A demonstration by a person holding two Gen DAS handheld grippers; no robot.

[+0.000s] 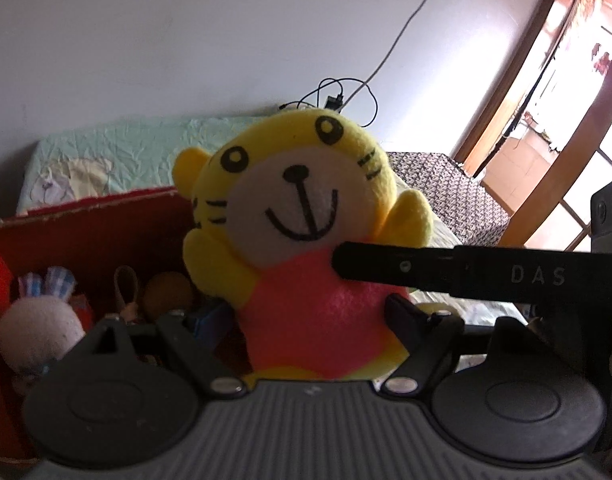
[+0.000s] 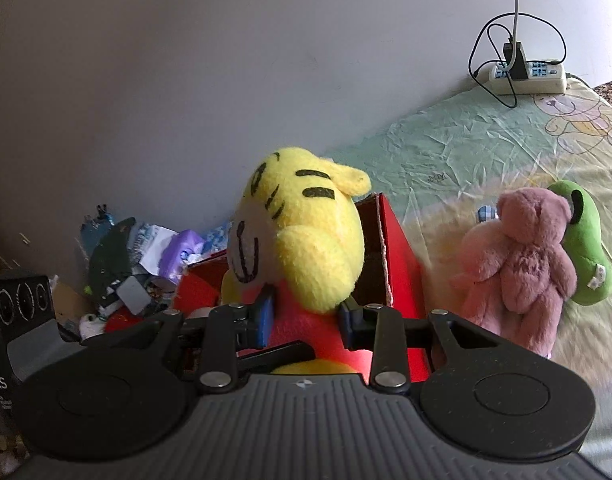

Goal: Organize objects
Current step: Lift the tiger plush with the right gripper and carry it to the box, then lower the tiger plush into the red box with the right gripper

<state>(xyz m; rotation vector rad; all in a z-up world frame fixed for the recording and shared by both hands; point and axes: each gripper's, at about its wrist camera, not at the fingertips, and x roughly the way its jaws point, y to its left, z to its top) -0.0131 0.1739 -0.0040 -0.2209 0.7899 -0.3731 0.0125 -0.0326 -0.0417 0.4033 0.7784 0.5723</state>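
Observation:
A yellow tiger plush point(image 1: 293, 216) in a pink shirt fills the left wrist view, held upright beside a red cardboard box point(image 1: 85, 236). My left gripper point(image 1: 306, 312) is closed on its pink body. My right gripper point(image 2: 306, 312) also grips the tiger plush point(image 2: 301, 240) by the pink body, its blue pads point(image 2: 263, 316) pressed on both sides. One right finger crosses the left wrist view as a black bar point(image 1: 446, 270). The plush hangs over the red box point(image 2: 398, 264).
Inside the box lie a white rabbit plush point(image 1: 37, 332) and a brown toy point(image 1: 167, 294). On the green bedsheet point(image 2: 466, 148) lie a pink bear point(image 2: 518, 268) and a green frog plush point(image 2: 586, 248). A power strip point(image 2: 526, 76) sits by the wall. Clutter point(image 2: 133, 268) lies left of the box.

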